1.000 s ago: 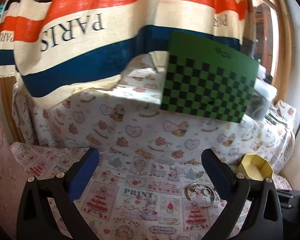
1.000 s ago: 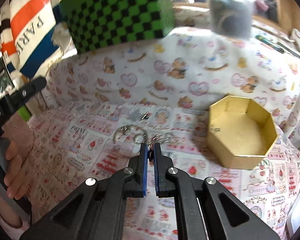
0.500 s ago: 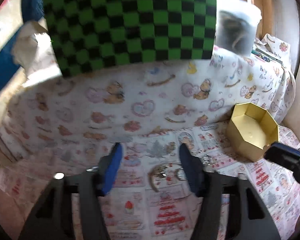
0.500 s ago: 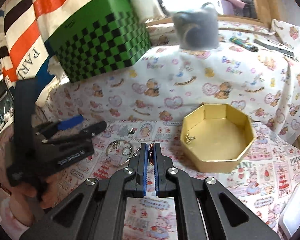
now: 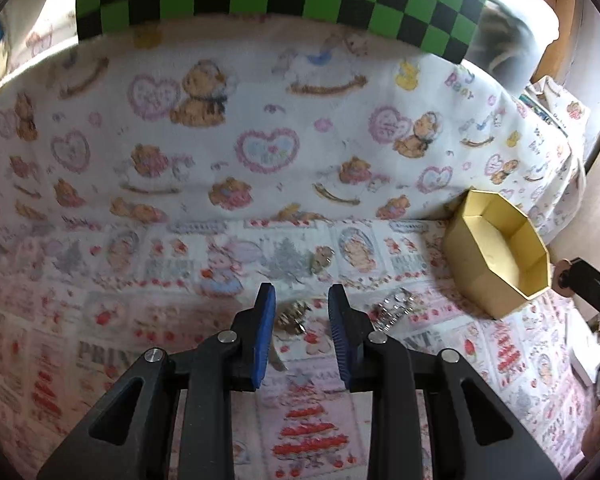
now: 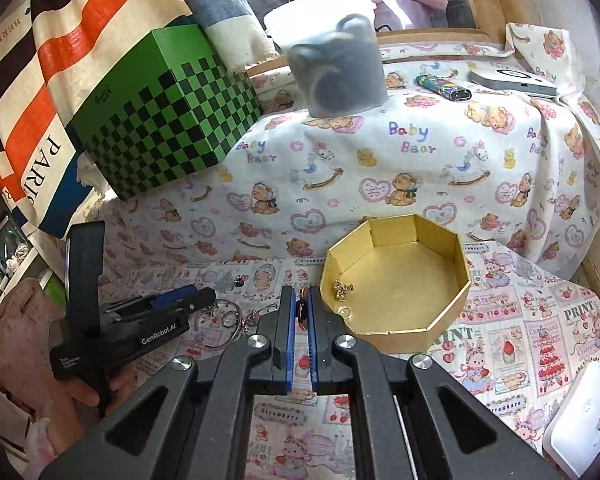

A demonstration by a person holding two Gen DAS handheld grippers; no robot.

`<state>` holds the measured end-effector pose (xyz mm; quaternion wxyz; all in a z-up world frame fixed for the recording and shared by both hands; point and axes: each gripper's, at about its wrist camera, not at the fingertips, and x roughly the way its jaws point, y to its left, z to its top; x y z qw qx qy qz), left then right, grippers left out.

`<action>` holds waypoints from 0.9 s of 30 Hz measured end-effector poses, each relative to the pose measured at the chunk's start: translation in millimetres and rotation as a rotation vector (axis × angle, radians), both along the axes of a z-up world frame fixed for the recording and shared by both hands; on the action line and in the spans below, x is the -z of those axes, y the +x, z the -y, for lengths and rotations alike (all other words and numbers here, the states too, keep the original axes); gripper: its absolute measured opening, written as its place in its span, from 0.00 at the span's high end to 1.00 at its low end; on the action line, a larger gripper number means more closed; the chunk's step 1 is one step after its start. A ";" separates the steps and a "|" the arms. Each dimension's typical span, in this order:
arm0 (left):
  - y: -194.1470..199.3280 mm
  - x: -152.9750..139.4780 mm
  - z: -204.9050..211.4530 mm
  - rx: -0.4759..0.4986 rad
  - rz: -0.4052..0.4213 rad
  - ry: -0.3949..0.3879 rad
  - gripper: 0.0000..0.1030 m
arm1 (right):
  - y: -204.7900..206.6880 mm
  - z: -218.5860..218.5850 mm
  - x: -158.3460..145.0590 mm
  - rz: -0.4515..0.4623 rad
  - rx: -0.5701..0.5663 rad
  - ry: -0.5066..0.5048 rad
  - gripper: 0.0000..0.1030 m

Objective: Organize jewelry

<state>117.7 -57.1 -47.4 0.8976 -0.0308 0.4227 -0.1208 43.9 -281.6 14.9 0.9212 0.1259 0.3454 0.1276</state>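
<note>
Gold-toned, the small ornate earring (image 5: 291,316) lies on the printed tabletop cloth (image 5: 140,320), lower centre, between the closing left tool (image 5: 302,304), untouched. The right tool (image 6: 299,306), clamped on an orange ring (image 6: 301,312) beside the yellow octagonal cardboard box (image 6: 440,320), could drop it short.

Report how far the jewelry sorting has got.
Done: a few small gold pieces already lie in the gold octagonal box. In hand: the right claw is shut on an orange ring beside the box; the left claw, whose jaws have just been closing, straddles a gold trinket without gripping it yet. Left: a sparkly silver piece, a small charm and wire hoops on the cloth.
</note>
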 end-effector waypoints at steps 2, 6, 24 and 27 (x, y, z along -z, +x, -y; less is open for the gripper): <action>-3.2 0.8 3.1 0.011 0.004 0.016 0.74 | 0.0 0.1 0.3 -0.001 -0.002 -0.001 0.94; -3.0 7.5 15.2 0.020 0.013 0.072 0.91 | 1.2 -1.6 1.9 -0.005 -0.006 -0.011 0.94; -37.0 -31.4 -14.2 0.034 0.085 -0.025 0.99 | -1.0 4.0 -0.9 0.006 0.003 0.004 0.94; -51.0 -41.7 -5.7 0.065 0.121 -0.021 0.99 | -4.0 5.1 -4.6 0.017 0.005 0.008 0.94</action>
